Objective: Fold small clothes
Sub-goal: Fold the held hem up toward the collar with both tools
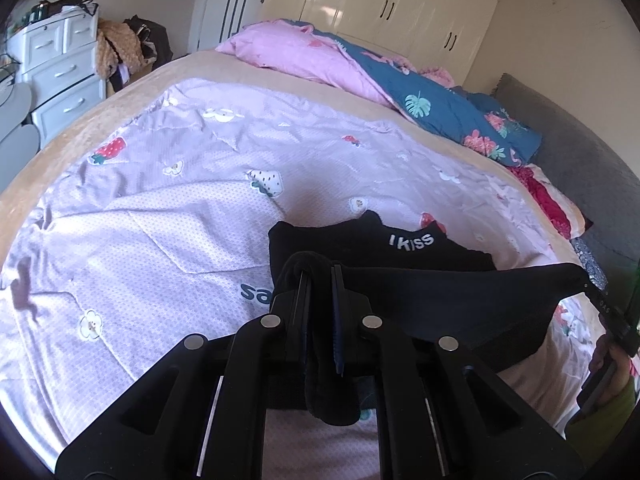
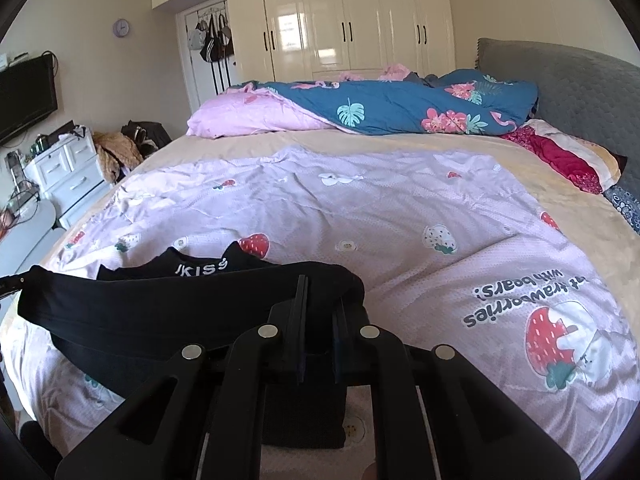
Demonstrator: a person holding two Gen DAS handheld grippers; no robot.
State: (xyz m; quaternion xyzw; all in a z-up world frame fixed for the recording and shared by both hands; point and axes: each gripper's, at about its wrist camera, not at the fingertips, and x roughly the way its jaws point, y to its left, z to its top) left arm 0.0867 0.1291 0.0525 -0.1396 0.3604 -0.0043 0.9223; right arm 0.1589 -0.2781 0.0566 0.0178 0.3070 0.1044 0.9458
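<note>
A small black garment (image 1: 452, 300) is stretched between my two grippers, held a little above the bed. My left gripper (image 1: 320, 276) is shut on its left end; cloth hangs down between the fingers. My right gripper (image 2: 320, 292) is shut on its right end (image 2: 192, 308). The right gripper also shows at the right edge of the left wrist view (image 1: 612, 312). Beneath lies a folded black piece with white "KISS" lettering (image 1: 412, 240), flat on the pink strawberry-print sheet (image 1: 160, 208); it also shows in the right wrist view (image 2: 200, 267).
A rolled pink and blue floral duvet (image 2: 380, 108) lies across the far side of the bed. Red pillows (image 2: 560, 156) and a grey headboard (image 2: 580, 80) are at the right. White drawers (image 1: 60, 72) and a clothes pile (image 1: 120, 48) stand left of the bed.
</note>
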